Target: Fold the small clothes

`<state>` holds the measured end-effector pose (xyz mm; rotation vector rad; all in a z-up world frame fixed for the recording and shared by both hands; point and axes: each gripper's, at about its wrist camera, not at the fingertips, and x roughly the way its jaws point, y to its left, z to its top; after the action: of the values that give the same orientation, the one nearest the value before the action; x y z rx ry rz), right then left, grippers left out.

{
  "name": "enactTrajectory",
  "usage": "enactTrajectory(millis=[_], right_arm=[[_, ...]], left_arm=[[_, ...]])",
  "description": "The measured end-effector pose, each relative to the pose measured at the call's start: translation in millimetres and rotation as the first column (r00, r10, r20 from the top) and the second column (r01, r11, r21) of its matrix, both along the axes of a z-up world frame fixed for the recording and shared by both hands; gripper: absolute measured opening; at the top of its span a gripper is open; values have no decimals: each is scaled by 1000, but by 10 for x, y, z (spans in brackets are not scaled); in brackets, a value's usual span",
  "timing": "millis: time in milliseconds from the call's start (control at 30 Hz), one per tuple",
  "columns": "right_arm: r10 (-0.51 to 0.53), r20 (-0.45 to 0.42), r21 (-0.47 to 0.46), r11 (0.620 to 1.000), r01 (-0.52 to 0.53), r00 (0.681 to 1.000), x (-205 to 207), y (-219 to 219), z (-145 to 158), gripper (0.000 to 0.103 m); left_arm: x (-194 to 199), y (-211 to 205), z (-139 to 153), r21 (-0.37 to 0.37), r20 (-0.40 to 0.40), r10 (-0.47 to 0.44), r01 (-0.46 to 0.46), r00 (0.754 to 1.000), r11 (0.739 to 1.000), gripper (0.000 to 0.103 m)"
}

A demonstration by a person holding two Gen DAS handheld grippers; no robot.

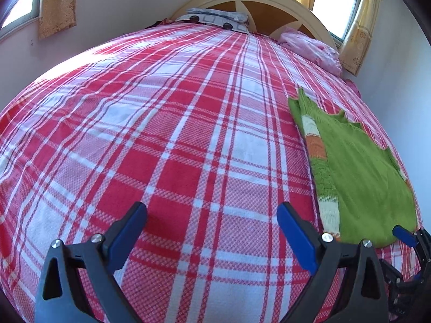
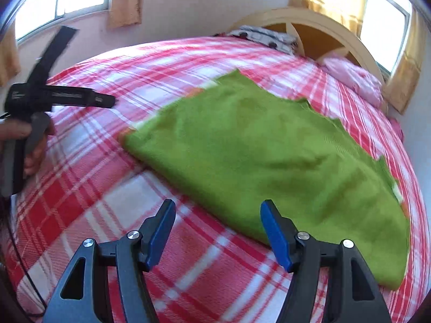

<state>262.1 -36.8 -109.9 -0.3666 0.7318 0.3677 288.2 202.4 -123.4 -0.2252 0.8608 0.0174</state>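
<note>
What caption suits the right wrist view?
Open right gripper hovers beside a folded green knit garment on a red plaid bedspread.

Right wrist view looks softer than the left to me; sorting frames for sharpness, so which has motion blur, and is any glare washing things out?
Left wrist view: crisp plaid bedspread, strong fisheye bulge, window blown out white. Right wrist view: green garment and plaid smeared by motion blur, both windows overexposed, gripper fingers stay sharp.

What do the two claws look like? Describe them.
Both the left claw and right claw have black plastic bodies, triangular cut-outs, silver screws and blue pads. Seen from the right wrist, the left one has a grey trigger handle and a thin black cable.
</note>
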Motion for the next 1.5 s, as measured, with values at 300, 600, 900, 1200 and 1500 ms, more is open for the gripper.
enactTrajectory(millis=[300, 600, 900, 1200, 1500], right_arm=[[126, 104, -160, 981, -109, 986, 87, 686, -51, 66], [171, 174, -341, 934, -104, 970, 68, 1039, -267, 66], [159, 194, -333, 939, -87, 968, 101, 1029, -284, 62], [172, 217, -350, 932, -88, 961, 1, 1098, -336, 54], [179, 219, -361, 928, -91, 959, -61, 1142, -361, 49]], left_arm=[[531, -56, 180, -74, 30, -108, 110, 994, 991, 99], [870, -191, -2, -193, 22, -160, 161, 987, 968, 98], [1124, -373, 68, -226, 83, -242, 254, 967, 940, 98], [1486, -662, 60, -245, 98, -314, 329, 944, 912, 88], [1768, -727, -37, -354, 107, -321, 338, 941, 872, 73]])
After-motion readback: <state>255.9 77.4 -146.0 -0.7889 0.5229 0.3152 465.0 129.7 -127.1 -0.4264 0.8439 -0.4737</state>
